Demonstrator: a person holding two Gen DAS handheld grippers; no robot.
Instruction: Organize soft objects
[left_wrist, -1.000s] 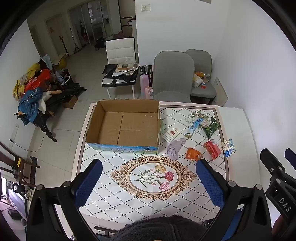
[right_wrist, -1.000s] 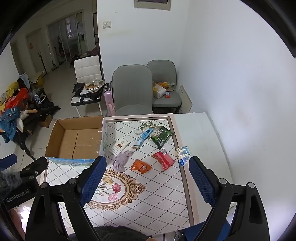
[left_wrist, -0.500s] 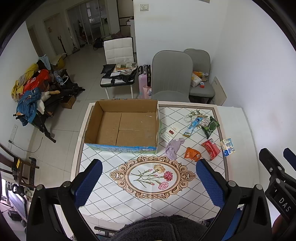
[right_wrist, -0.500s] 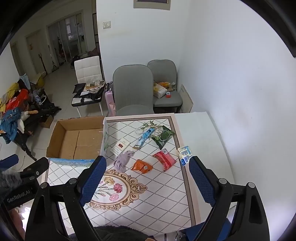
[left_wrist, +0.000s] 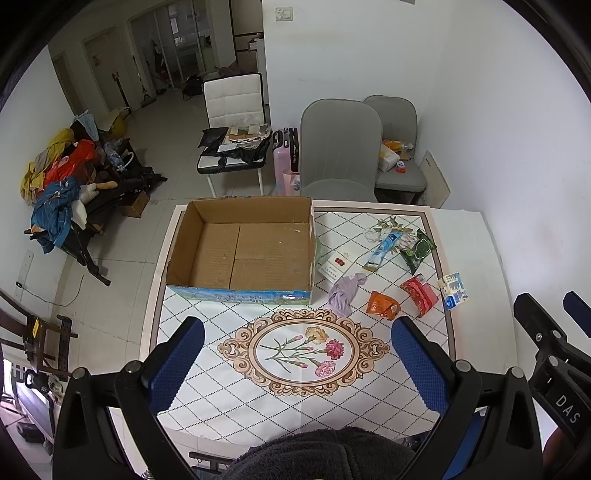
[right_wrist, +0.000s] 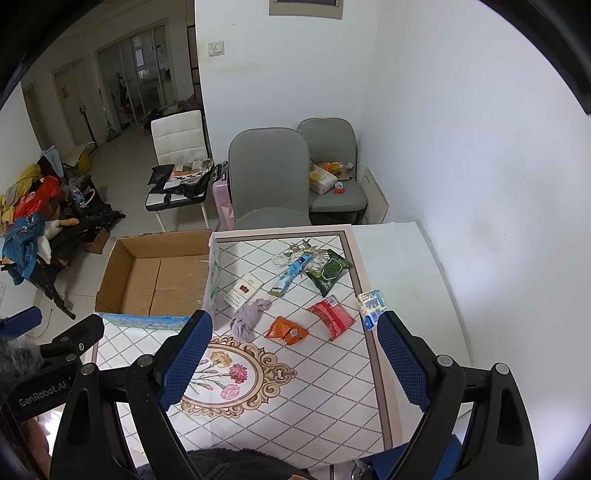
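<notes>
A crumpled lilac cloth (left_wrist: 345, 292) (right_wrist: 248, 320) lies on the patterned table beside an open, empty cardboard box (left_wrist: 242, 251) (right_wrist: 157, 277). Around it lie an orange packet (left_wrist: 382, 304) (right_wrist: 287, 330), a red packet (left_wrist: 420, 294) (right_wrist: 331, 316), a green packet (left_wrist: 419, 251) (right_wrist: 328, 271), a blue tube (left_wrist: 382, 249) (right_wrist: 290, 275), a white-red carton (left_wrist: 335, 264) (right_wrist: 243, 290) and a small blue-white box (left_wrist: 453, 291) (right_wrist: 371, 302). My left gripper (left_wrist: 297, 352) is open and empty, high above the table's near part. My right gripper (right_wrist: 293, 349) is open and empty, high above the packets.
Two grey chairs (left_wrist: 338, 147) (right_wrist: 269, 177) stand behind the table's far edge, one holding small items. A white chair (left_wrist: 234, 122) with clutter and a pile of clothes (left_wrist: 55, 184) are on the floor at left. A white wall bounds the right side.
Both grippers have drifted slightly; the table scene has shifted a little in both views. Nothing on the table has moved and both grippers stay open.
</notes>
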